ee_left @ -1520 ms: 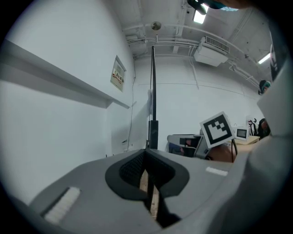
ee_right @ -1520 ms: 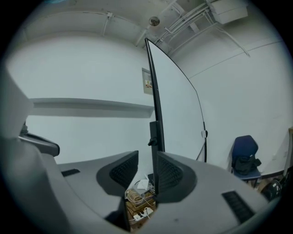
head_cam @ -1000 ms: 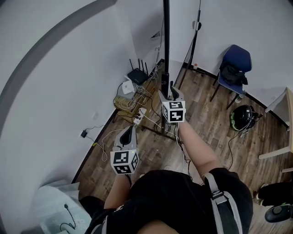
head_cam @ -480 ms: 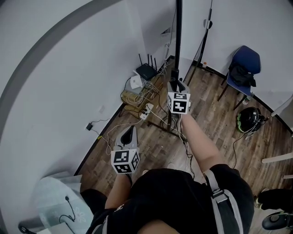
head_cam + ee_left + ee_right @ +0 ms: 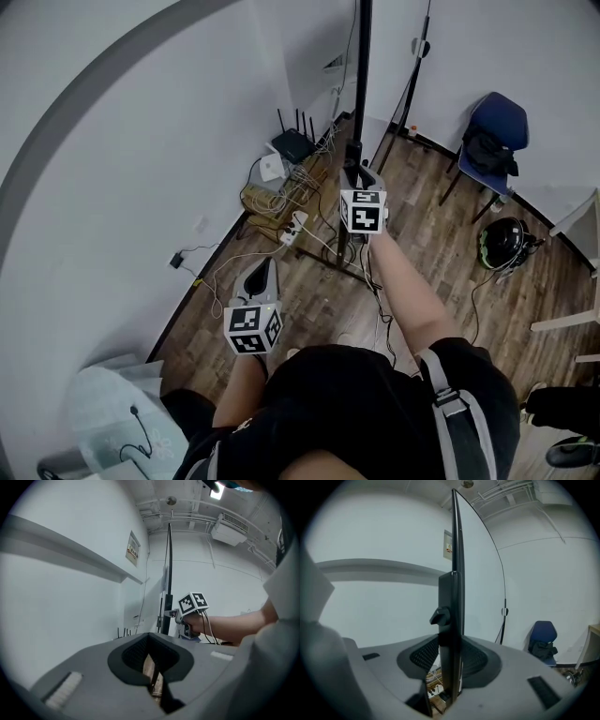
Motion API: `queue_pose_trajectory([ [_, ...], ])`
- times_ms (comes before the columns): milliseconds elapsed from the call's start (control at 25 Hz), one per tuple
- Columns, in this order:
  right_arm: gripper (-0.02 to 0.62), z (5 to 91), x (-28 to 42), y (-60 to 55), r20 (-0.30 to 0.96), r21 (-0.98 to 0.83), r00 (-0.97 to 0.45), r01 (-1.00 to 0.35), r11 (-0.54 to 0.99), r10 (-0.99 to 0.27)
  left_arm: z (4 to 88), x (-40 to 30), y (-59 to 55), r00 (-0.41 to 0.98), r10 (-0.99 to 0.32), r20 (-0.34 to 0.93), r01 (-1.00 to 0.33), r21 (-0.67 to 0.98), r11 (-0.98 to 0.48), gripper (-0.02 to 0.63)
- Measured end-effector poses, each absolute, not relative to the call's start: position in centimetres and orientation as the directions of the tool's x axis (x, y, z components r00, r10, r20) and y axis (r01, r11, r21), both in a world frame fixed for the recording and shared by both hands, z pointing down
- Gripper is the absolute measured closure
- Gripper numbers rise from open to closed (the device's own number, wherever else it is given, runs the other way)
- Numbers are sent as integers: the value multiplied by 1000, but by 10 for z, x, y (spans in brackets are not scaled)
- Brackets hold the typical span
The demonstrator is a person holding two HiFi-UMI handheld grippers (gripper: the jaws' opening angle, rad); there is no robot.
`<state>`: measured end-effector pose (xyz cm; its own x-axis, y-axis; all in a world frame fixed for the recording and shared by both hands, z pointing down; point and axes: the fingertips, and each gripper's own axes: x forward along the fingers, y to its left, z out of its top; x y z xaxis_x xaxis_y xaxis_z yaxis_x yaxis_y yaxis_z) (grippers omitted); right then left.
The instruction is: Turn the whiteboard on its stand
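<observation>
Right gripper view: the whiteboard (image 5: 480, 583) is seen upright by the room's corner, edge-on to the person, its long axis judged vertical. Turning is judged not yet begun. Its edge and the stand (image 5: 449, 639) are straddled by the right gripper (image 5: 356, 173), whose jaws are closing without a firm pinch yet. The left gripper (image 5: 268, 267) is pressed together, empty, well apart.

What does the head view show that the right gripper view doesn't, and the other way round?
Only the head view: the left gripper, the right gripper, a router and cables on the floor. Only the right gripper view: its jaws closing on either side of the stand post, and a knob. Both: the stand post and blue chair.
</observation>
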<state>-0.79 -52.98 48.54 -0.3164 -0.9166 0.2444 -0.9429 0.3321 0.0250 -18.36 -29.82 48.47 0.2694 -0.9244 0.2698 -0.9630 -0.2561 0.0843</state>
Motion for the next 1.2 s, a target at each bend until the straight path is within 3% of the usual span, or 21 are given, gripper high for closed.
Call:
queue_pose_trajectory([
  [400, 449, 486, -7, -527, 239, 39, -344, -931, 363, -908, 489, -177, -303, 245, -927, 284, -969, 87, -230, 597],
  [880, 459, 487, -10, -510, 233, 39, -408, -903, 427, -883, 515, -180, -284, 126, -932, 339, -988, 128, -87, 597],
  [1200, 469, 487, -43, -487, 217, 62, -469, -869, 492, -856, 517, -179, -268, 105, -935, 338, -990, 122, -67, 597],
])
